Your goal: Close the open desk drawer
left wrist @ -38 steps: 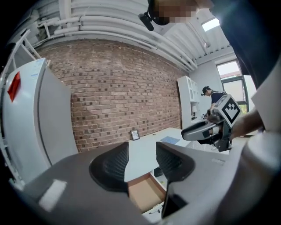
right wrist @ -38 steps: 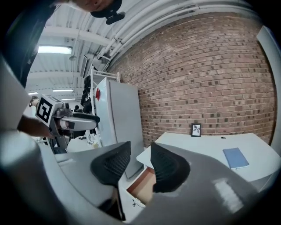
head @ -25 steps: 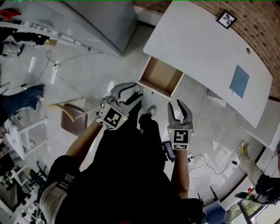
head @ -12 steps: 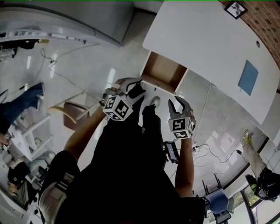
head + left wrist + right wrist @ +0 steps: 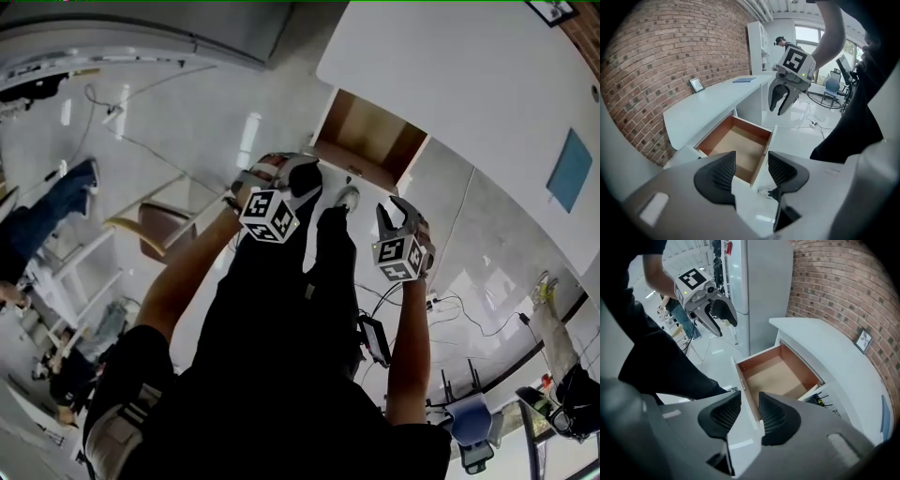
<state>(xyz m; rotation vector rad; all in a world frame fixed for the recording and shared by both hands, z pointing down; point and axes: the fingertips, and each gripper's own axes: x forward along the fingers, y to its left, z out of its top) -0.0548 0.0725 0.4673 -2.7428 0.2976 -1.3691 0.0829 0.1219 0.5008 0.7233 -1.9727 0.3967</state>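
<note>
Drawer: the drawer [image 5: 370, 141] stands pulled well out from under the white worktop [image 5: 450, 84], its mouth towards the person. The inside is bare brown board, with nothing in it.
Front panel: the white front panel [image 5: 746, 390] is the nearest part of the drawer and hangs over the pale floor [image 5: 187, 122].
Left tool: the left tool [image 5: 751, 160] is gaping about as wide as it goes – its jaws have just been opening further. Nothing is between the pads. The panel's edge only shows in the gap beyond them, apart from the tips.
Right tool: the right tool [image 5: 750, 401] has its jaws parted a moderate way, having just been closing a little, and it grips nothing. It sits to the right of the left tool, aimed down at the same panel and short of touching it.
Handling: likely a stiff box on runners, and light since it is empty. It should slide in along one line with little force, and may rebound if shoved hard.
Where to take hold: no pinch looks needed – press flat on the panel's outer face, near its middle or with one tool towards each end, so the box runs straight.
Risk: the painted face looks smooth, so a tip pushing at a slant could skid off. A push at one corner could twist the drawer and jam it.
</note>
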